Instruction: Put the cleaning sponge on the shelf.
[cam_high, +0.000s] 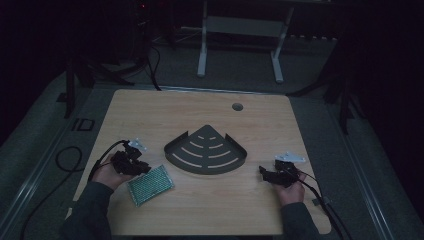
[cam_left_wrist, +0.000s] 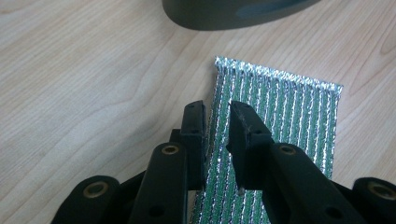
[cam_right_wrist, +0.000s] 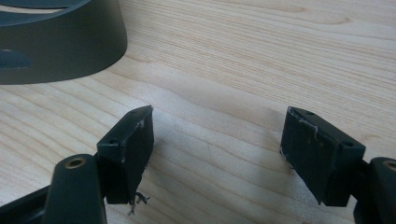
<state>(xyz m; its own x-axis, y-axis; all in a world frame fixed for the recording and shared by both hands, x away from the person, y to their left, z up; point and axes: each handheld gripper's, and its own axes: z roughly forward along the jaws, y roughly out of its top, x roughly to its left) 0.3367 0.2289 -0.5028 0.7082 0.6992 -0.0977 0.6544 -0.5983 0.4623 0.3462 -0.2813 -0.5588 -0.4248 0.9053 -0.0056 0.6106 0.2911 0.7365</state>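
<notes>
Left gripper (cam_left_wrist: 217, 116) over sponge (cam_left_wrist: 275, 121) edge, ajar

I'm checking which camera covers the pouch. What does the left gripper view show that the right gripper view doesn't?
Left gripper view alone: the green-and-silver striped foil pouch lying flat on the table, with the left gripper poised over its edge, jaws narrowly apart. Right gripper view alone: the right gripper, jaws wide open over bare wood, nothing between them. Both share the light wooden table and the curved wall of the dark grey corner shelf.
</notes>
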